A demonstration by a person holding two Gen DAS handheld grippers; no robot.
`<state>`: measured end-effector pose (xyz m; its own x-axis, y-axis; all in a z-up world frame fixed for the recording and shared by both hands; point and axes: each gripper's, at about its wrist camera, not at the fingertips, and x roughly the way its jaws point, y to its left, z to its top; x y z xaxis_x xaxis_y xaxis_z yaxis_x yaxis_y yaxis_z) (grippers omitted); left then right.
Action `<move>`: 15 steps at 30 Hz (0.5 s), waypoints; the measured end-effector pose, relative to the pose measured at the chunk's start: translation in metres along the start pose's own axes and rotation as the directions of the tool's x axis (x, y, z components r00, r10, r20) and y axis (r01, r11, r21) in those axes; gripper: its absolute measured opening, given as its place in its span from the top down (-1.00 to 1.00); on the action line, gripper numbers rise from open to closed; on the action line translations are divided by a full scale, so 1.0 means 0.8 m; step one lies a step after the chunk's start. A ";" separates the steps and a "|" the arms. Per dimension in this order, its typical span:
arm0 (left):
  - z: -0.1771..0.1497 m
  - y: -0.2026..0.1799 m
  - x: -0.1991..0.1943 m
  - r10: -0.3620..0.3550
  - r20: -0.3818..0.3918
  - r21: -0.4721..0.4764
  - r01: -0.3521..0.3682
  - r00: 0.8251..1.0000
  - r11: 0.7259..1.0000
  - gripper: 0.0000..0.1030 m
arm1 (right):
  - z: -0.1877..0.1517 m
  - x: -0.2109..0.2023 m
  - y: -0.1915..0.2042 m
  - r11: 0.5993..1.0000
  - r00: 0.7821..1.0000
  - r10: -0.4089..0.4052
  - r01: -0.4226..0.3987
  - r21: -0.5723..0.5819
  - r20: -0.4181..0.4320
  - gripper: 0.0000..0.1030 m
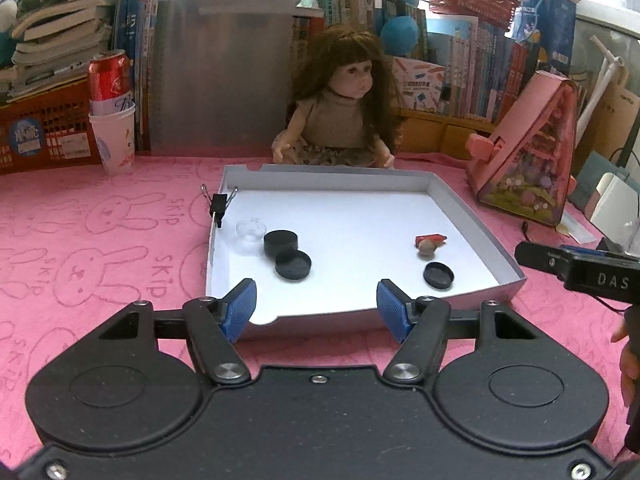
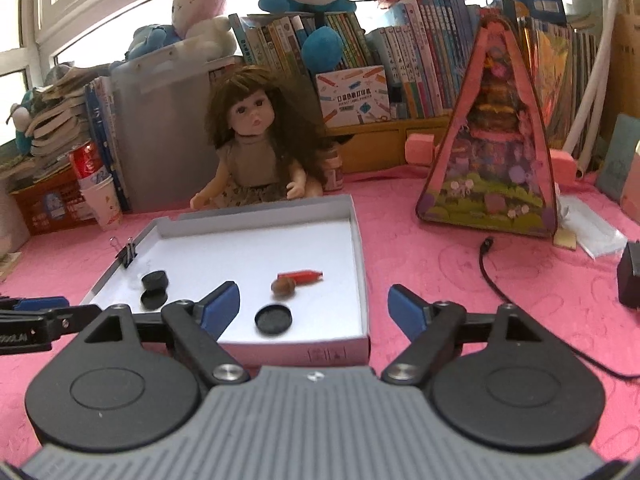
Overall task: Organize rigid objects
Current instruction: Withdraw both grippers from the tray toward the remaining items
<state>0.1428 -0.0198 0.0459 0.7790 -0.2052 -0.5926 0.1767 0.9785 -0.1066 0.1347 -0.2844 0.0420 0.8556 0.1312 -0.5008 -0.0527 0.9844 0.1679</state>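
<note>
Red marker (image 2: 304, 276) lies in the white tray (image 2: 358, 240), toward its right edge, straight ahead of my right gripper (image 2: 314, 306) and nearer it than my left gripper (image 1: 316, 308). Its long axis runs along the tray's near edge, crosswise to my fingers, the narrower end pointing right. A brown nut (image 2: 283, 286) touches its left end. Both grippers are spread wide, holding nothing.

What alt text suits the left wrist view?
An open left claw hovers before a shallow white box lid holding black caps, a clear cup and a binder clip, with a doll behind.
</note>
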 end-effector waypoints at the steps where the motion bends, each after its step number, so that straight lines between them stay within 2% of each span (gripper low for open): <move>1: -0.003 -0.003 -0.004 0.004 0.005 0.003 -0.004 1.000 1.000 -0.25 | -0.003 -0.003 -0.002 1.000 1.000 0.010 -0.010 -0.007 -0.004 -0.72; 5: -0.012 -0.009 -0.015 0.018 0.018 -0.012 -0.018 1.000 1.000 -0.25 | -0.016 -0.020 -0.004 0.999 1.000 0.026 -0.026 -0.033 0.003 -0.75; 8: -0.019 -0.006 -0.024 0.002 0.020 -0.031 -0.001 1.000 1.000 -0.25 | -0.025 -0.032 -0.002 0.997 0.999 0.050 -0.051 -0.053 -0.010 -0.75; 15: -0.049 0.008 -0.046 0.001 0.001 -0.024 -0.001 1.000 1.000 -0.25 | -0.062 -0.062 0.011 0.985 0.998 0.057 -0.062 -0.161 -0.037 -0.76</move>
<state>0.0918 -0.0052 0.0357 0.7797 -0.2045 -0.5918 0.1617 0.9789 -0.1252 0.0664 -0.2762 0.0263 0.8317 0.1911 -0.5212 -0.1879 0.9804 0.0595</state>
